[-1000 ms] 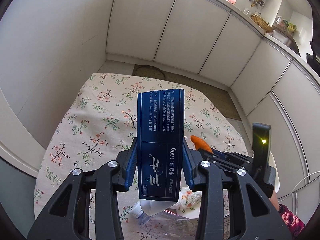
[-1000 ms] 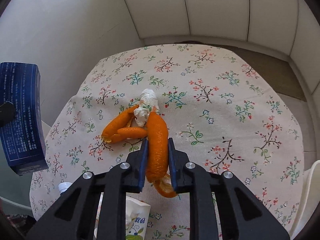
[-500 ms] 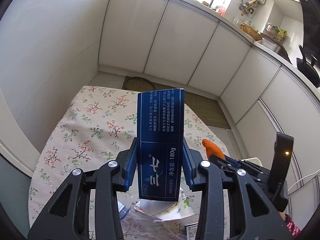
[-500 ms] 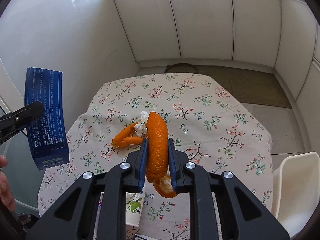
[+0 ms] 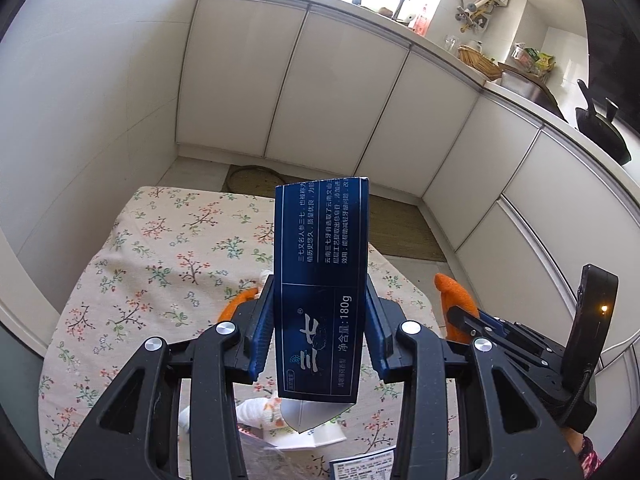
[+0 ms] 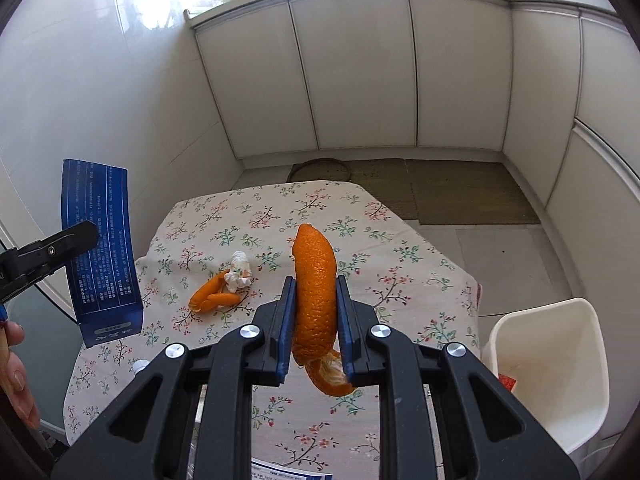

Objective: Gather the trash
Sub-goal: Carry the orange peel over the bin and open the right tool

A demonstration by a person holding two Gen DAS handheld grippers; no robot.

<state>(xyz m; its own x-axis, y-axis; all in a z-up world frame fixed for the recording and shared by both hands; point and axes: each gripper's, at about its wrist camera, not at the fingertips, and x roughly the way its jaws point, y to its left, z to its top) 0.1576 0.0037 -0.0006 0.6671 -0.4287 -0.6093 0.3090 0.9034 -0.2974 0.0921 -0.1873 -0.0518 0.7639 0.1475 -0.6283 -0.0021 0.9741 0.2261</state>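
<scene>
My left gripper (image 5: 320, 320) is shut on a dark blue toothpaste box (image 5: 320, 280) and holds it upright, high above the floral table (image 5: 160, 272); the box also shows in the right wrist view (image 6: 100, 240). My right gripper (image 6: 314, 320) is shut on a long strip of orange peel (image 6: 314, 280), also raised; the peel also shows in the left wrist view (image 5: 456, 296). More orange peel (image 6: 214, 298) and a crumpled white tissue (image 6: 240, 270) lie on the table (image 6: 400, 264).
A white bin (image 6: 548, 368) stands on the floor at the table's right. A white tube and paper scraps (image 5: 288, 420) lie at the table's near edge. White cabinets (image 6: 360, 80) and a wall surround the table; mats (image 6: 440, 192) lie behind.
Both grippers have risen and drawn back from the table with their loads still held. The white bin has come into the right wrist view.
</scene>
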